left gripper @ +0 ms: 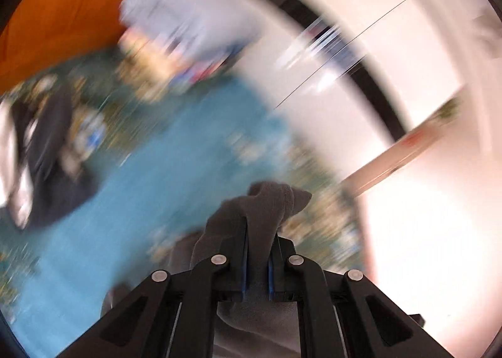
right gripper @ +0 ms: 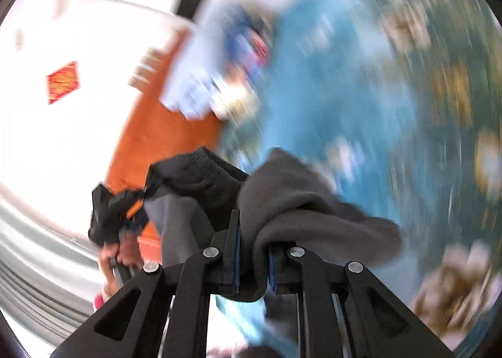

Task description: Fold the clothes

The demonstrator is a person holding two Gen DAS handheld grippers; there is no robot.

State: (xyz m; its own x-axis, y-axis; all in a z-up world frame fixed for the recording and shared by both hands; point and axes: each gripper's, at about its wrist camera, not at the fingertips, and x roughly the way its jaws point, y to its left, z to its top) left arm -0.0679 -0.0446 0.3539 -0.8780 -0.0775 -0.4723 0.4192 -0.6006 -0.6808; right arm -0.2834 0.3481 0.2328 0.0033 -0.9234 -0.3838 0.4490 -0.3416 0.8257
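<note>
L claw (left gripper: 258,238) is pinched tight on a grey garment (left gripper: 266,201); the fabric bunches up between the blue-lined pads & pokes out past the tips, more of it hanging under the claw body. R claw (right gripper: 253,251) is likewise clamped on the same grey cloth (right gripper: 298,201), which drapes over its right finger in a thick fold. In the right wrist view a darker ribbed hem (right gripper: 213,166) runs off to the left toward the other claw, held by a hand (right gripper: 119,251) low at left. So the garment is lifted off the bed, stretched between both claws.

Both views are badly motion-blurred beyond the claws. Below/behind the cloth lies a bed w/ a teal-blue spread (left gripper: 175,169) bordered in a dark green & yellowish floral print (right gripper: 439,59). On it, left wrist view: a black & white item (left gripper: 37,154) at far left, maybe clothing, too smeared to tell. Further off, a pale lilac-white pile (left gripper: 188,18) w/ bits of red & blue under it, sitting at the spread's edge near an orange-brown wooden panel (left gripper: 62,6), prob. a headboard or door, can't tell which.

Room: white walls (left gripper: 408,28), very bright, w/ a dark curved band (left gripper: 360,59) across. Right wrist view shows a red-orange diamond shape (right gripper: 62,81) on the white wall.
</note>
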